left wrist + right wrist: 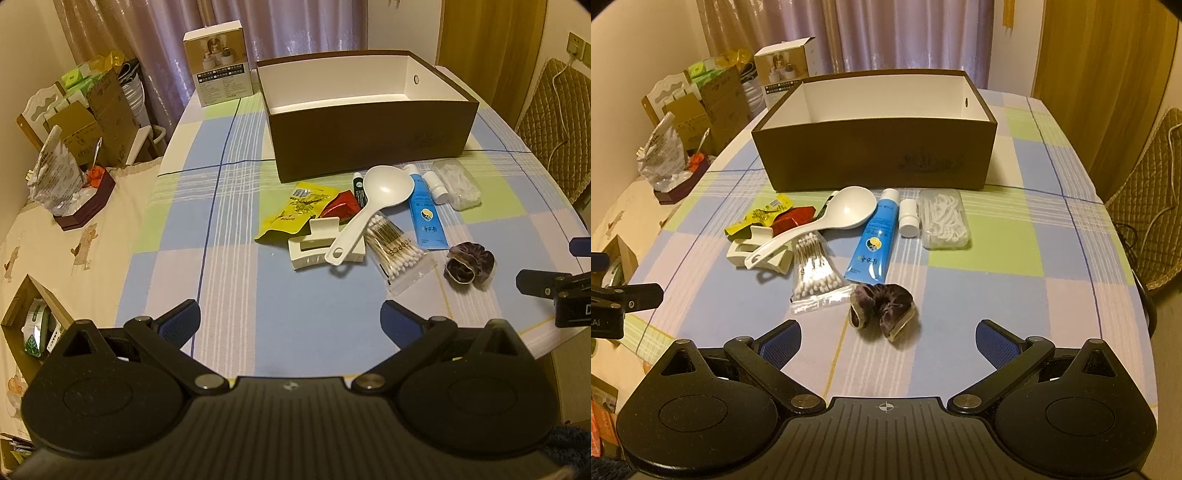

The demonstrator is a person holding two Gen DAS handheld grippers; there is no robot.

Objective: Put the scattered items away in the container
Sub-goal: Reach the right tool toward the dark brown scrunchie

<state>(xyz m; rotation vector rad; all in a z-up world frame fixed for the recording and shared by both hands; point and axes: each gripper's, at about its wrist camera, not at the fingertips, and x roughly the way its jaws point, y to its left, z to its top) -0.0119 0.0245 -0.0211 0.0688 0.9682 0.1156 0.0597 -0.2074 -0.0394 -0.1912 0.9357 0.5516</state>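
Both grippers spread wide, holding nothing, above the checked tablecloth (979, 288).

Brown box (879, 155) (white inside) sits far ahead of right gripper (888, 341) fingers; blue tube (873, 240), white spoon (827, 221), swab pack (814, 269) nearer; scrunchie (882, 304) just ahead. Left gripper (290, 323): clutter ahead-right.

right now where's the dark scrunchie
The scrunchie lies on the tablecloth nearest the right gripper, just below the blue tube and right of the cotton swabs.

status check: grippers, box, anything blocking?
Left gripper open, empty. Right gripper open, empty, just short of scrunchie. Box empty; items on table. Spoon lies across hair clip.
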